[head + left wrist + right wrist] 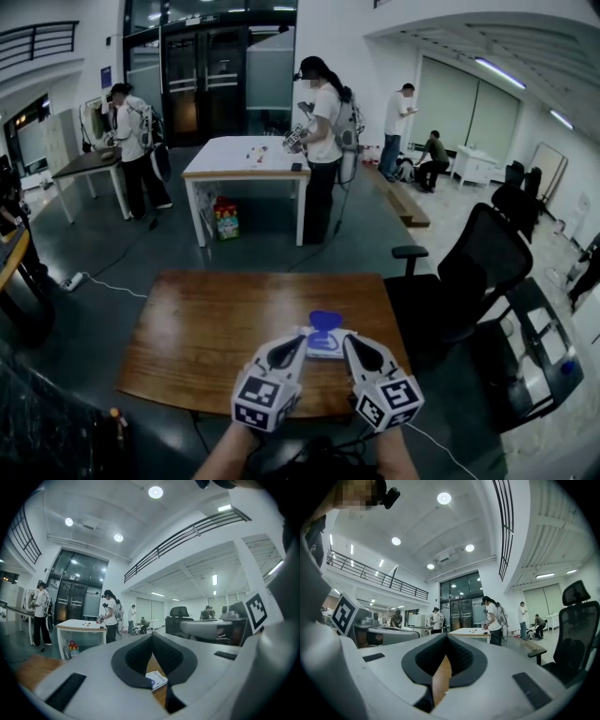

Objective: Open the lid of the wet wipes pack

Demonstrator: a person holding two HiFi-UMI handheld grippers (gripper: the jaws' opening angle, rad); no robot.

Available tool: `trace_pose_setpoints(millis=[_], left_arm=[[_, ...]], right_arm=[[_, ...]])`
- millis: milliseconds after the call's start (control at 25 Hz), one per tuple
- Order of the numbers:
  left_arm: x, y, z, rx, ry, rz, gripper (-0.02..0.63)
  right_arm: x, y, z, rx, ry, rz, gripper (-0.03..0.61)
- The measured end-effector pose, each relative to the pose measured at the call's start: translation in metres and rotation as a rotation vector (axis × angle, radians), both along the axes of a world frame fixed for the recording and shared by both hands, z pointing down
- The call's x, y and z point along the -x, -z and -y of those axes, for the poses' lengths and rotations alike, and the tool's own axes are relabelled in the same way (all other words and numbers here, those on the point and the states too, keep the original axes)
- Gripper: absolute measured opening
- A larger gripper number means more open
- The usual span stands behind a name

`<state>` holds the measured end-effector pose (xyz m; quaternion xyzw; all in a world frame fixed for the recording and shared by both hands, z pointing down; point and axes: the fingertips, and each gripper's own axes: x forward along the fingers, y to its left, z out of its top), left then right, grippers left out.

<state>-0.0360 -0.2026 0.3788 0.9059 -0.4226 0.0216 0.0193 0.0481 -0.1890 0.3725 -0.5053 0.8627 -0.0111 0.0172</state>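
I am holding my left gripper (296,345) and right gripper (351,344) level, both pinched together on nothing, flanking the wet wipes pack (327,348) at twelve o'clock, whose blue lid (325,321) is standing up, seemingly opened already.

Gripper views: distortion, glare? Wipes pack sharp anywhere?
Left gripper view: heavy fisheye, dark corners, ceiling lights blown out; wet wipes pack a small sliver seen past the jaws. Right gripper view: same fisheye and glare, pack not visible. Head view: milder bending, pack small but clear.
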Motion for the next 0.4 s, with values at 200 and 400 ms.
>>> trace_pose_setpoints(millis=[200,400], left_arm=[[-0.0031,0.0011,0.0003,-0.003,-0.004,-0.002,0.006],[-0.0048,0.0008,0.001,-0.006,-0.011,0.001,0.006]], right_arm=[[-0.001,0.0049,-0.0007,-0.005,-0.003,0.002,0.009],[-0.002,0.0063,0.0003,-0.016,-0.01,0.007,0.009]])
